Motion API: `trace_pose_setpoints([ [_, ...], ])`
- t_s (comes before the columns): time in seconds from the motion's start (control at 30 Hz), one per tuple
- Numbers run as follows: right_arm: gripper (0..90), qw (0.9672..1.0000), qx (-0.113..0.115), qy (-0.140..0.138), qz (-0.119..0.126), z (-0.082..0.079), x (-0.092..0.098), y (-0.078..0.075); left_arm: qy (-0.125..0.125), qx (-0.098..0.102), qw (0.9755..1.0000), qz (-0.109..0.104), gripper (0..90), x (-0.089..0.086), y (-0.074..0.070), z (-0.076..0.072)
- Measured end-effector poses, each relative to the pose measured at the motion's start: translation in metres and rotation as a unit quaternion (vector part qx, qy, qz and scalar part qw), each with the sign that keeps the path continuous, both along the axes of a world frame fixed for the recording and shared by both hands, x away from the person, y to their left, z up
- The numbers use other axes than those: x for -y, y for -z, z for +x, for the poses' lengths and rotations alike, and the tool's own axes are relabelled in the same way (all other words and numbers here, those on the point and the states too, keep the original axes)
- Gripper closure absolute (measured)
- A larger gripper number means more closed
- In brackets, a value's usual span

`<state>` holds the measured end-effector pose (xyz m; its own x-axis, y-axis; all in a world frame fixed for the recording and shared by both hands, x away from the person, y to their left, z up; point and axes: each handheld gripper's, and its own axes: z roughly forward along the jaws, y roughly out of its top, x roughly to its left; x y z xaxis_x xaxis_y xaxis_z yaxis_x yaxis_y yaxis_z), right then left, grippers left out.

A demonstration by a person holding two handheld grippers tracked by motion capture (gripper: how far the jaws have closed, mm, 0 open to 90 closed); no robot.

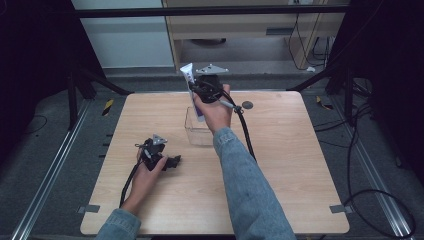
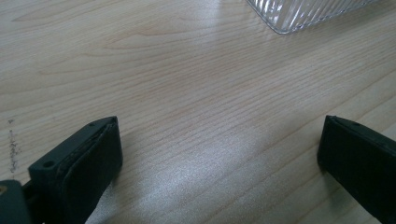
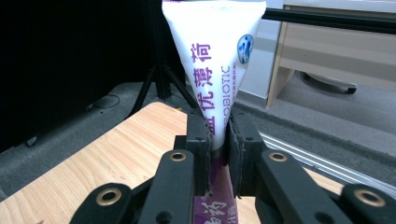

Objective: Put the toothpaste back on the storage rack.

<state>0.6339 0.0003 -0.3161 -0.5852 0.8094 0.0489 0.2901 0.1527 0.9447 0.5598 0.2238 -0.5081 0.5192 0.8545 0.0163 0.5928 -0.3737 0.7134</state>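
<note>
On my left, the left gripper [image 1: 172, 161] lies low on the wooden table [image 1: 280, 165], near the front-left part of the top. In the left gripper view its jaws stand wide apart with only bare wood grain between them — nothing held. A corner of the clear ribbed container [image 2: 299, 14] shows at the top of that view, apart from the jaws.

Toward the middle, that clear container [image 1: 200, 131] stands on the table. Above it I see the right gripper [image 1: 197, 89], raised clear of the tabletop — its jaws are pressed tight on a white and purple tube [image 3: 215, 60], gripping it around its middle. The tube stands upright, its wide flat end uppermost.
</note>
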Motion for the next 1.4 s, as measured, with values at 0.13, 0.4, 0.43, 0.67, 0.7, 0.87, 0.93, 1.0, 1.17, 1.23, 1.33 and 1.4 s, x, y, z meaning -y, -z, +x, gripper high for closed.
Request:
trace_pose_setpoints([
  [0.13, 80.1, 1.0000, -0.003, -0.001, -0.002, -0.001, -0.001, 0.005, -0.001, 0.001, 1.0000, -0.001, 0.0, 0.000, 0.000, 0.000],
  [0.4, 80.1, 0.9998, -0.015, 0.002, -0.011, 0.000, 0.001, 0.022, 0.000, 0.000, 1.0000, 0.000, 0.0, 0.000, 0.000, 0.000],
  [0.43, 80.1, 0.9998, -0.015, 0.002, -0.011, 0.000, 0.001, 0.024, 0.001, 0.000, 1.0000, 0.000, 0.0, 0.000, 0.000, 0.000],
  [0.67, 80.0, 0.9994, -0.027, 0.003, -0.021, 0.001, 0.000, 0.038, 0.001, 0.001, 1.0000, 0.000, 0.0, 0.000, 0.000, 0.000],
  [0.7, 80.0, 0.9994, -0.028, 0.004, -0.022, 0.002, 0.000, 0.040, 0.001, 0.000, 1.0000, 0.000, 0.0, 0.000, 0.000, 0.000],
  [0.87, 80.0, 0.9991, -0.029, 0.003, -0.032, 0.001, 0.000, 0.045, 0.001, 0.001, 1.0000, 0.000, 0.0, 0.000, 0.000, 0.000],
  [0.93, 80.0, 0.9990, -0.032, 0.004, -0.032, 0.000, 0.000, 0.051, 0.001, 0.001, 1.0000, 0.000, 0.0, 0.000, 0.000, 0.000],
  [1.0, 80.0, 0.9988, -0.037, 0.003, -0.032, 0.000, 0.000, 0.056, 0.000, 0.000, 1.0000, -0.001, 0.0, 0.000, 0.000, 0.000],
  [1.17, 80.2, 0.9983, -0.044, 0.000, -0.038, 0.001, 0.000, 0.065, 0.000, 0.000, 1.0000, -0.001, 0.0, 0.000, 0.000, 0.000],
  [1.23, 80.2, 0.9981, -0.045, 0.001, -0.041, 0.001, 0.000, 0.067, 0.000, 0.000, 1.0000, -0.001, 0.0, 0.000, 0.000, 0.000],
  [1.33, 80.4, 0.9981, -0.044, -0.001, -0.044, -0.001, 0.001, 0.067, 0.000, 0.000, 1.0000, -0.001, 0.0, 0.000, 0.000, 0.000],
  [1.4, 80.5, 0.9980, -0.045, 0.000, -0.044, -0.002, 0.002, 0.067, 0.000, 0.000, 1.0000, -0.001, 0.0, 0.000, 0.000, 0.000],
])
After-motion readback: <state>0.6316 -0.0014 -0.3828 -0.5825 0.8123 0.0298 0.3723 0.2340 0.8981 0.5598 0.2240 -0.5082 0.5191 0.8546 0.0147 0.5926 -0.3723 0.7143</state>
